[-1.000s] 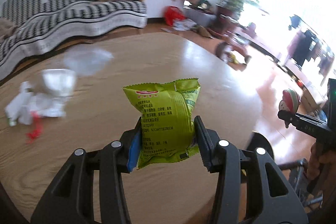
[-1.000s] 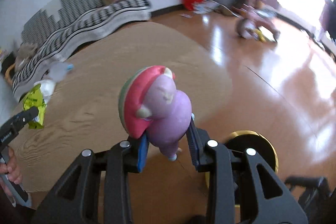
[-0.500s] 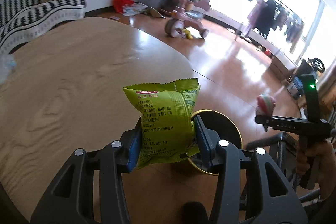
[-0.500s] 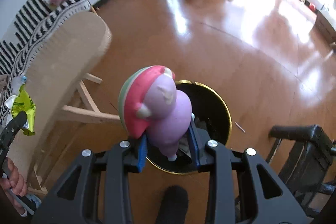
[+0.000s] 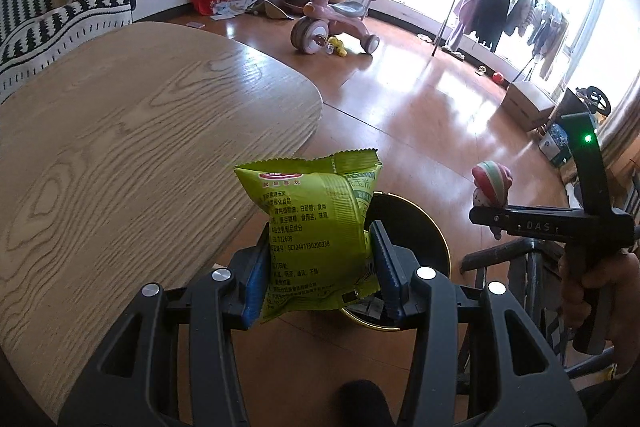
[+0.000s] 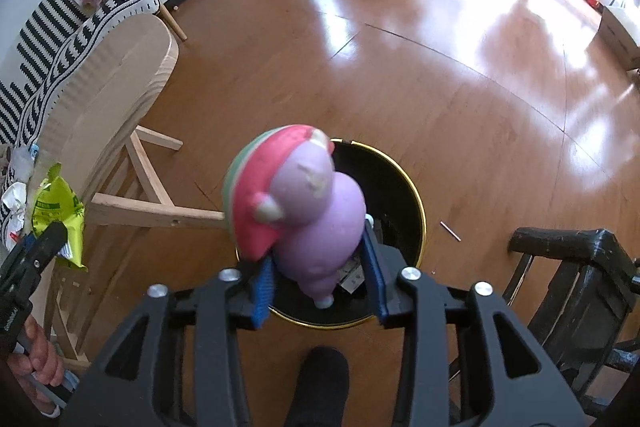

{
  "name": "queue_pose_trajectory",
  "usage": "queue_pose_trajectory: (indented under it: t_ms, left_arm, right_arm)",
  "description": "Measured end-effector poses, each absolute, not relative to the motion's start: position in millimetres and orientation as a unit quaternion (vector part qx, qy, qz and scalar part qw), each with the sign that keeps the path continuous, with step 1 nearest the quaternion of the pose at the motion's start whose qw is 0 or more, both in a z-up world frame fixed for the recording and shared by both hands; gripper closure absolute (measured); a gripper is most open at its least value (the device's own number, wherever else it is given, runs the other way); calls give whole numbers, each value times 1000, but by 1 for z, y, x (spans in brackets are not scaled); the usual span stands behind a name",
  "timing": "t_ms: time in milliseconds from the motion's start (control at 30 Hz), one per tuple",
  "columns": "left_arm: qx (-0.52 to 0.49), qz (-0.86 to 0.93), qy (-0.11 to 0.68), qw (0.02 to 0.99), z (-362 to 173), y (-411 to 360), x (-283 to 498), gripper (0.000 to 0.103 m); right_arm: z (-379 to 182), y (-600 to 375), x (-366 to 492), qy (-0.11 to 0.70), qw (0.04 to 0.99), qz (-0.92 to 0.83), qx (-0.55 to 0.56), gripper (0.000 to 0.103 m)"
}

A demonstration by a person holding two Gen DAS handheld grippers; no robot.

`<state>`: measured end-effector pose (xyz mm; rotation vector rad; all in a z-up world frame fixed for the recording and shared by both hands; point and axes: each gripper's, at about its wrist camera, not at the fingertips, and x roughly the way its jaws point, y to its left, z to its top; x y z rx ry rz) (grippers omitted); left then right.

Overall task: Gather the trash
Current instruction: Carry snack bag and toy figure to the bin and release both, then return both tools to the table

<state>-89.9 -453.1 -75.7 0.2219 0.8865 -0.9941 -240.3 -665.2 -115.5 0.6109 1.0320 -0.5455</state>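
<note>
- The right gripper (image 6: 320, 287) is held over the black, gold-rimmed bin (image 6: 404, 187), and its jaws are opening around the squishy toy (image 6: 304, 211).
- The toy is seen between the blue pads, the right pad already clear of it, so the drop is judged to be under way.
- The release is best finished with the gripper kept centred over the bin mouth, so the soft toy is not bounced off the rim.
- The left gripper (image 5: 318, 275) is clenched on the green snack packet (image 5: 316, 231), held just beside the table (image 5: 120, 147) edge, above the bin's near side.
- The toy is rounded, lilac-bodied, with a red and green striped cap; the packet is puffed, crimped at the top, and printed with text.
</note>
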Motion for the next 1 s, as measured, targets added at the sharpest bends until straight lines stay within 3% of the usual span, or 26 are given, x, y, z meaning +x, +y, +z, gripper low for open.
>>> queue_pose_trajectory:
  t_ms: [67,367,433,767,800,867,1000]
  left_arm:
    - [104,-461,411,780,-77,-456,-91,57]
    - [112,-472,429,762,-92,-474,-94,57]
    - [117,-480,433,754,-99,-485,-100,57]
    - [143,-511,460,712,-149,-547,-132,55]
    - [146,-510,461,712,-153,-552,-135,54]
    - [150,-510,459,712,-157,-557,-138,39]
    - [141,-509,453,718,-154,-558,-140,32]
  right_arm:
    - [-113,-665,-241,475,794,-255,281,44]
    - [-95,-671,-249,444,806,-267,287,38]
    - [-85,-673,-254,427,811,-275,291,32]
    - [-59,-683,-267,384,821,-287,310,29]
    - [-57,-684,-268,381,822,-287,310,28]
    - [-55,-683,-269,378,823,-288,311,27]
    - [-50,-681,-266,373,827,-284,312,27]
